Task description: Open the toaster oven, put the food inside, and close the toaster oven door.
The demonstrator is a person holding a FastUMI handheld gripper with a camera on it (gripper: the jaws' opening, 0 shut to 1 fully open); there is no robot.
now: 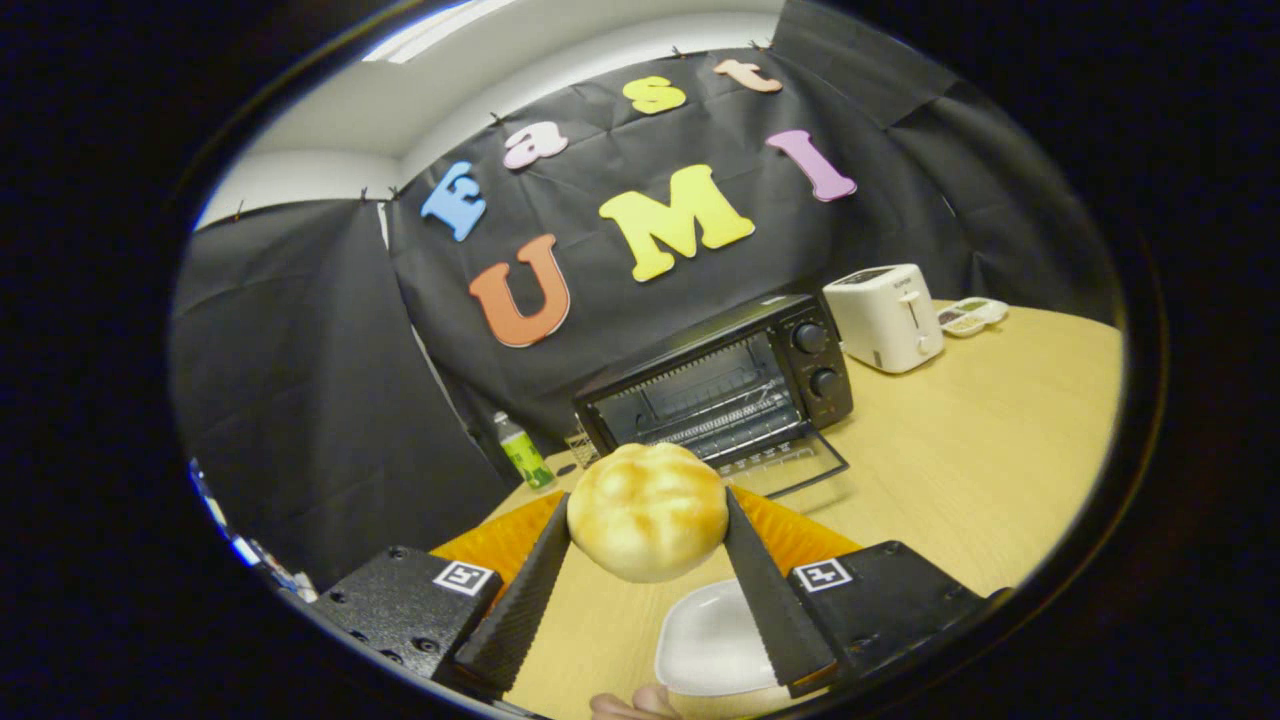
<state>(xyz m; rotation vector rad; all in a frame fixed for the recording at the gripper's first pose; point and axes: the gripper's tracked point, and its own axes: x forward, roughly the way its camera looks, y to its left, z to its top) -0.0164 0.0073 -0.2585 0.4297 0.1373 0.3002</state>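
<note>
Golden bun: round soft-looking bread roll (648,512), likely light and squashable.
Jaws: gripper (648,520) closed on its sides, lifted.
Black toaster oven (720,385): door down.

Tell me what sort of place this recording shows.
Likely a staged kitchen booth: a toaster oven with its door open, a white toaster, and a wooden table. The claw grips a bun.

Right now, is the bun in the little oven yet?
Not yet. The toaster oven door is already open, lying flat on the table. The gripper is shut on the bun, held up above the white plate. Still left: put the bun inside and close the door.
</note>
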